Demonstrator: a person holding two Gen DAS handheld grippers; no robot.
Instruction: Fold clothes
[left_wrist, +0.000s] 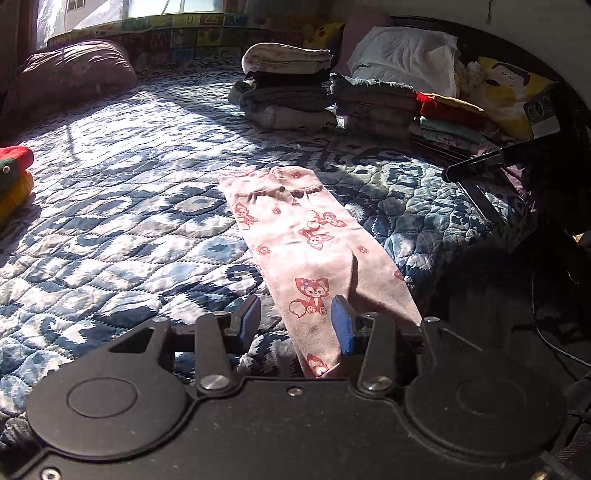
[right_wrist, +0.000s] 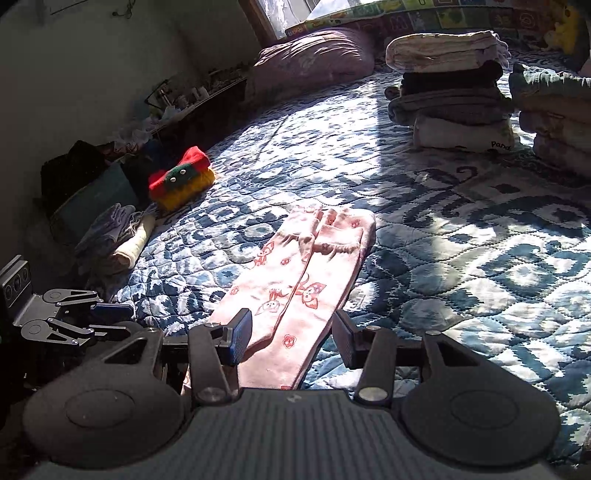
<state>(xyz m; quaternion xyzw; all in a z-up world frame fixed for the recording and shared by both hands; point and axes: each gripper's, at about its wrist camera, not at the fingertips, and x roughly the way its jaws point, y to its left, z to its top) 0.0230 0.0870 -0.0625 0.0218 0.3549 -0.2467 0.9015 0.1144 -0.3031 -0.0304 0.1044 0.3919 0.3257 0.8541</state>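
One pair of pink fox-print pants (left_wrist: 310, 240) lies flat on the bed's blue quilt (left_wrist: 110, 206), legs together, waistband at the far end. Left tool (left_wrist: 295, 321) released, pads straddling the near leg ends, not gripping. Right tool (right_wrist: 291, 332) also released over the same end. Folded clothes stacks (left_wrist: 288, 88) sit well behind; red-yellow knit item (right_wrist: 181, 177) off to the left.

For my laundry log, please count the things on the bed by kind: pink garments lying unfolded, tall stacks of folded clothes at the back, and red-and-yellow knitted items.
Pink fox-print pants: 1
Folded stacks: 2
Red-and-yellow knit: 1
Total: 4
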